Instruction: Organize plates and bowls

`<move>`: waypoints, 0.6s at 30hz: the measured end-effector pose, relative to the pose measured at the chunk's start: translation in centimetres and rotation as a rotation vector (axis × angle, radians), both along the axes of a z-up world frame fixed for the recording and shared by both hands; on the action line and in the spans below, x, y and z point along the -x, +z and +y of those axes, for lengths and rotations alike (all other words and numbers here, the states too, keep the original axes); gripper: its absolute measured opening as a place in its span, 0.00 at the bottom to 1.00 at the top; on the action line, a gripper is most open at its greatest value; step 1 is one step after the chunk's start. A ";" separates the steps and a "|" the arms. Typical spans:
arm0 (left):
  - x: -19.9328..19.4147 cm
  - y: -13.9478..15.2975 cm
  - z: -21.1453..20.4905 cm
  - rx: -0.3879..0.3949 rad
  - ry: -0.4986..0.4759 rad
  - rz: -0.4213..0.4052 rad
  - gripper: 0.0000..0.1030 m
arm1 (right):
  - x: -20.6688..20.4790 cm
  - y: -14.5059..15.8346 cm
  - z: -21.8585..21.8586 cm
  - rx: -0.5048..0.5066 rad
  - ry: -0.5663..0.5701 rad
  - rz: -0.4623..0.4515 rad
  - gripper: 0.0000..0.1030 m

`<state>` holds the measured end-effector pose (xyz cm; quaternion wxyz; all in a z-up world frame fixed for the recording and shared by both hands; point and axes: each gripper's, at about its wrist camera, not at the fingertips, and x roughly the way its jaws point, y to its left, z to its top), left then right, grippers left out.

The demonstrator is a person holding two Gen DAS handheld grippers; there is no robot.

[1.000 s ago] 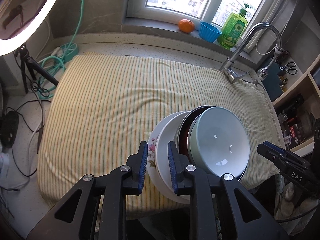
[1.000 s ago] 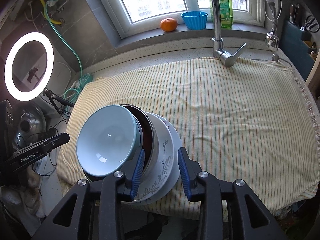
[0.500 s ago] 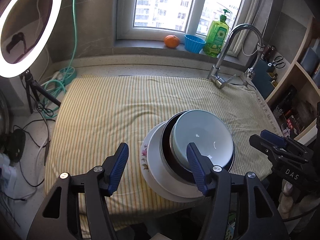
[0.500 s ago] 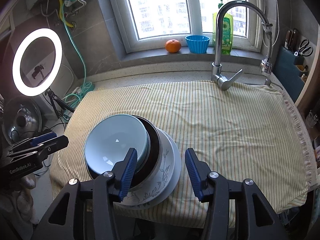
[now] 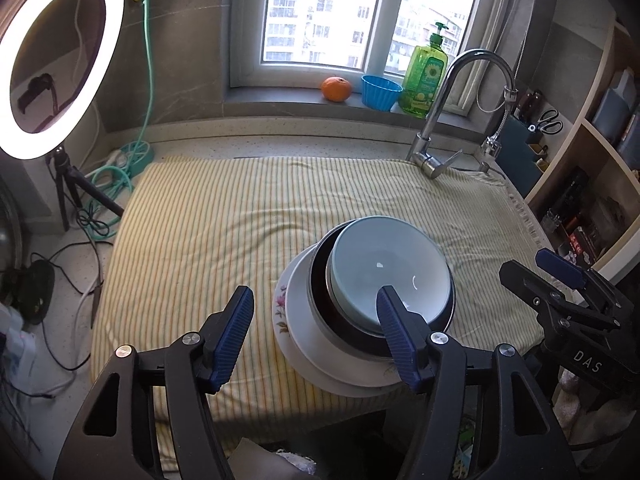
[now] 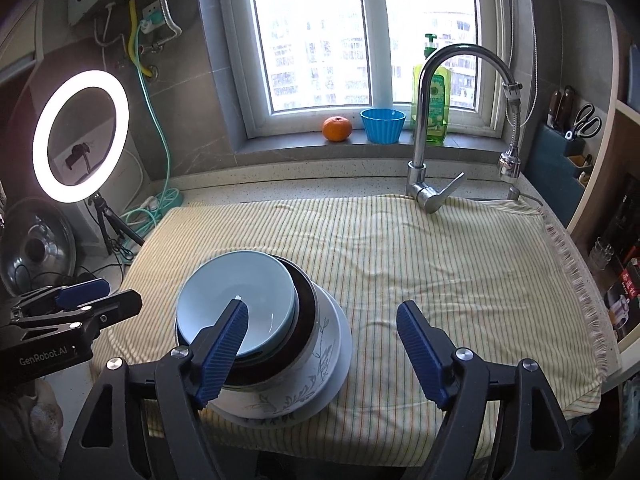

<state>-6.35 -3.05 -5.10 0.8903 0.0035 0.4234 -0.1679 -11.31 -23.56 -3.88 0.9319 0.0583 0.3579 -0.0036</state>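
**A:** Left wrist view: the stack sits flat on the striped cloth (image 5: 224, 216) near its front edge. Pale blue bowl (image 5: 390, 272) on top, dark bowl (image 5: 320, 280) under it, white bowl (image 6: 280, 396), then the floral plate (image 5: 281, 304).

**B:** Grippers?

**A:** Left gripper (image 5: 316, 338) is spread wide with nothing pinched. Right gripper (image 6: 322, 354) has just been opening, also spread, with nothing pinched between its pads either.

**B:** Background?

**A:** Faucet (image 6: 432, 120) far right, orange (image 6: 337, 128) on the sill.

- We see both wrist views face twelve o'clock toward the window (image 5: 368, 12), tilted downward.
- Both share the nearby dish stack (image 5: 372, 304), striped cloth (image 6: 440, 272) and faucet (image 6: 432, 120).
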 end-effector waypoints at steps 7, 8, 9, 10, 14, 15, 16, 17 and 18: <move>0.2 0.1 0.1 0.006 0.001 -0.002 0.65 | 0.4 0.0 0.1 -0.001 -0.006 0.001 0.73; 0.3 0.1 0.1 0.007 0.000 -0.002 0.65 | 0.4 0.0 0.2 0.000 -0.007 0.004 0.73; 0.3 0.1 0.1 0.007 -0.001 -0.003 0.65 | 0.4 0.0 0.2 -0.001 -0.007 0.004 0.73; 0.4 0.2 0.1 0.007 -0.001 -0.005 0.65 | 0.4 0.0 0.2 -0.001 -0.006 0.003 0.73; 0.4 0.3 0.0 0.010 -0.005 -0.008 0.65 | 0.5 0.0 0.2 0.005 -0.004 0.000 0.73; 0.5 0.3 0.0 0.010 -0.007 -0.009 0.65 | 0.5 0.0 0.2 0.006 -0.004 -0.001 0.73; 0.5 0.3 0.0 0.010 -0.007 -0.009 0.65 | 0.5 0.0 0.2 0.006 -0.005 -0.002 0.73; 0.5 0.3 0.0 0.010 -0.006 -0.008 0.65 | 0.5 0.0 0.3 0.005 -0.004 -0.001 0.73; 0.5 0.3 -0.1 0.011 -0.007 -0.007 0.65 | 0.5 0.0 0.3 0.005 -0.003 -0.001 0.73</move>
